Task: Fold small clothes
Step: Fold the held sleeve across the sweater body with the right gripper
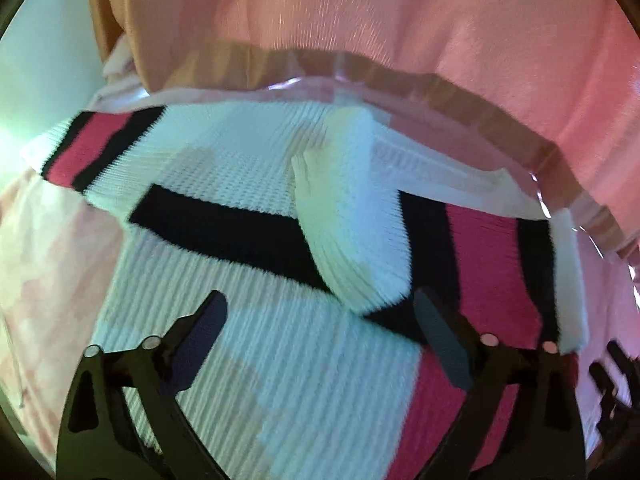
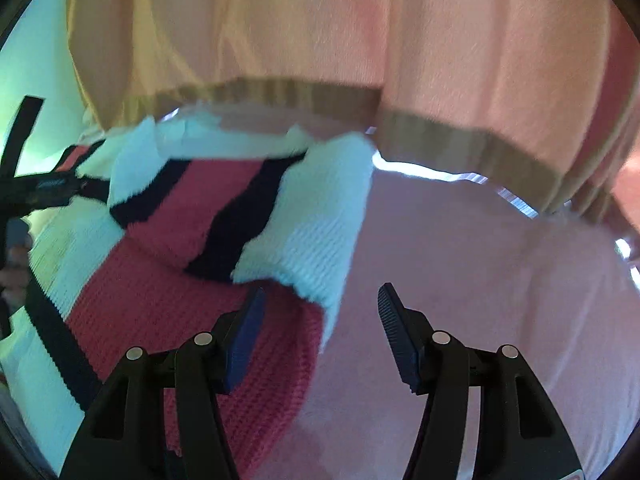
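A small knit sweater, white with pink and black stripes, lies on a pale pink surface. Both sleeves are folded in over the body; one white cuff lies across the middle. My left gripper is open just above the sweater's body and holds nothing. In the right wrist view the sweater lies to the left, with its striped sleeve folded over. My right gripper is open at the sleeve's white cuff, which hangs between the fingers without being clamped.
The person's pink sweater with a tan ribbed hem fills the far side of both views. The table's glossy edge runs beneath it. The right gripper shows at the left view's right edge. The left gripper shows at the right view's left edge.
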The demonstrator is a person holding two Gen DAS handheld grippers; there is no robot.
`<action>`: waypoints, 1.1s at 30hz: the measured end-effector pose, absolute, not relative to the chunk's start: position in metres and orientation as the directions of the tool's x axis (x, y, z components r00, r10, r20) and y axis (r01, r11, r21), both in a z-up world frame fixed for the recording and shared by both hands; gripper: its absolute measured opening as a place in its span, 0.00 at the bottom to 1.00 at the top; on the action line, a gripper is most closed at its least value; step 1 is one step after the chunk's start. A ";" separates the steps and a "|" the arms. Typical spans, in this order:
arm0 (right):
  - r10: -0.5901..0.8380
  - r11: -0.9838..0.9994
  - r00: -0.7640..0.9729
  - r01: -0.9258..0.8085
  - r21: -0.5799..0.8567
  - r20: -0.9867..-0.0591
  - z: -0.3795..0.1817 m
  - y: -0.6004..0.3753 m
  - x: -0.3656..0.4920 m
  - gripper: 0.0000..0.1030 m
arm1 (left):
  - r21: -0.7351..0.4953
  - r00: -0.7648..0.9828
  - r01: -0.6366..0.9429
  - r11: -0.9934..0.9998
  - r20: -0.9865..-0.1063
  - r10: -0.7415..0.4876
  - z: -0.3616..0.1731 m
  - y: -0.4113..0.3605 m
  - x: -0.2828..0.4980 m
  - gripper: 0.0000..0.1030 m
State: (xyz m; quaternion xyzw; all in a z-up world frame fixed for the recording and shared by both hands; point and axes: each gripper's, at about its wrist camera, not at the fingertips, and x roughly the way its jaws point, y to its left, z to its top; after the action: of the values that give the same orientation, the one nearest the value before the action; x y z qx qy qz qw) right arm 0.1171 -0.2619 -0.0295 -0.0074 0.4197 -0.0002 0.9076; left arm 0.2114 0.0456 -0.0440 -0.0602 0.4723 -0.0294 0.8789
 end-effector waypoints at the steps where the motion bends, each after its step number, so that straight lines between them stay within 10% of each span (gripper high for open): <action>1: -0.008 1.000 0.638 -0.009 -0.018 -0.770 -0.035 -0.259 0.122 0.56 | -0.156 0.533 -0.008 0.988 -0.836 -0.128 -0.052 0.049 0.219 0.75; 4: -0.001 1.000 0.619 -0.022 -0.019 -0.785 -0.052 -0.249 0.135 0.53 | -0.236 0.504 -0.004 0.972 -0.840 -0.201 -0.067 0.056 0.234 0.51; 8: -0.007 1.000 0.621 0.012 0.001 -0.784 -0.058 -0.248 0.144 0.14 | -0.310 0.521 0.009 0.951 -0.810 -0.270 -0.064 0.060 0.239 0.18; 33: -0.065 0.954 0.558 0.277 0.113 -0.827 -0.043 -0.331 0.102 0.20 | -0.437 0.556 -0.079 0.896 -0.765 -0.324 -0.056 0.043 0.240 0.20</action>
State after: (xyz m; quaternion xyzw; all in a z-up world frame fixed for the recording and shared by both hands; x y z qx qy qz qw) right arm 0.1019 -0.3307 -0.0429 0.1156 0.4597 -0.0976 0.8751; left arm 0.2403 0.0430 -0.0564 -0.2164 0.4656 -0.0714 0.8552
